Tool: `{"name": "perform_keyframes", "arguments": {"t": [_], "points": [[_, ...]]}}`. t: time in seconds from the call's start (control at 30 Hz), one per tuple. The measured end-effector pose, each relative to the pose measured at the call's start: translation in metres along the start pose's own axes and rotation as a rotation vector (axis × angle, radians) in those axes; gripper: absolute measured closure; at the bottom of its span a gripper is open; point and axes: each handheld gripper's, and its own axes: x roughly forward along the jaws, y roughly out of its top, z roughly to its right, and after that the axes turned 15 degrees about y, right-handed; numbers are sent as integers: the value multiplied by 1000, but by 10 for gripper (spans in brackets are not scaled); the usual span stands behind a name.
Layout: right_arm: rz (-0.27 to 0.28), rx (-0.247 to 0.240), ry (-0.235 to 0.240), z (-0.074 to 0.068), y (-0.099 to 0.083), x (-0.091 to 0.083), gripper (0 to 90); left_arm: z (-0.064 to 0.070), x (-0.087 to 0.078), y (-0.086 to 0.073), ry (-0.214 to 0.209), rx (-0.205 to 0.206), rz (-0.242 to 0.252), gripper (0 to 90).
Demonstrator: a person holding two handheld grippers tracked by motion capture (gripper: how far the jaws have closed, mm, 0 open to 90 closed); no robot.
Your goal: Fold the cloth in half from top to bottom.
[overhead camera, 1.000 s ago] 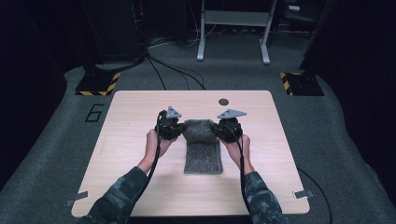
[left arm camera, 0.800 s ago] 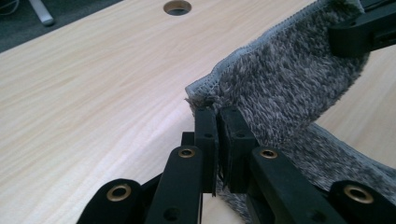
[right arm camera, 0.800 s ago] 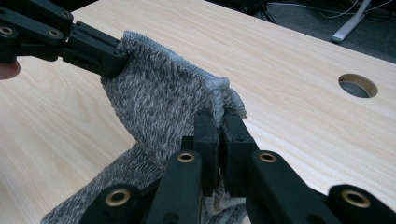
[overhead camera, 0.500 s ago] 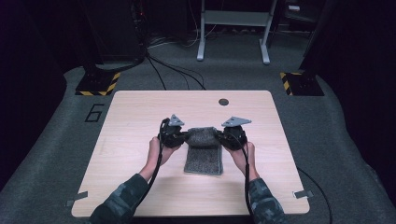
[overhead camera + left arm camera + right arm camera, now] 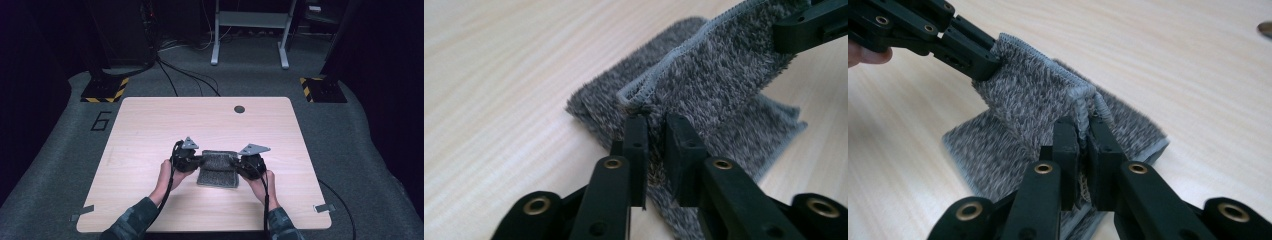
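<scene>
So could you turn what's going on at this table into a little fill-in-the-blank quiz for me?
1. Both grippers are pinching a fluffy grey ____.
2. The left gripper and the right gripper each hold one ____ of its lifted top layer.
3. The lower part of the towel rests on the ____ table.
4. In the table's top, near the far edge, sits a small round dark ____.

Missing words: towel; corner; wooden; hole

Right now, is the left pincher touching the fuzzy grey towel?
Touching. In the left gripper view, the left gripper has both black jaws pinched on a fold of the towel, with grey pile squeezed between them and no gap.
</scene>
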Motion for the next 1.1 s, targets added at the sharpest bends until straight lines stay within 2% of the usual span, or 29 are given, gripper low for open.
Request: {"name": "perform_keyframes", "arguments": {"t": [0.27, 0.33, 0.4, 0.43, 0.53, 0.57, 0.63, 0.67, 0.73, 0.83, 0.9, 1.0, 1.1], "points": [[-18, 18, 5, -3, -17, -1, 811, 5, 1, -12, -40, 6, -29, 714], [-31, 24, 19, -3, -18, -2, 712, 7, -1, -14, -58, 1, -38, 651], [-30, 28, 37, -6, -22, -6, 658, 9, -5, -16, -73, -5, -41, 586], [-23, 36, 44, -7, -24, -10, 593, 9, -7, -18, -76, -10, -40, 534], [14, 68, 58, -8, -29, -22, 513, 7, -18, -21, -86, -51, -28, 412], [33, 78, 60, -7, -30, -27, 491, 6, -22, -21, -80, -66, -15, 378], [62, 86, 63, -6, -31, -34, 440, 1, -30, -19, -56, -70, 14, 352], [71, 101, 53, -5, -31, -35, 400, -1, -32, -17, -46, -88, 20, 334], [74, 108, 38, -1, -29, -34, 345, -6, -32, -14, -25, -96, 29, 310], [42, 124, -5, 1, -26, -23, 265, -8, -21, -12, 22, -82, 10, 283], [12, 118, -20, 1, -25, -13, 226, -5, -10, -12, 27, -80, -16, 265], [-40, 106, -76, -1, -25, 2, 194, 2, 3, -14, 53, -37, -47, 249], [-76, 117, -106, -4, -28, 12, 188, 8, 9, -20, 83, 0, -71, 244]]}}
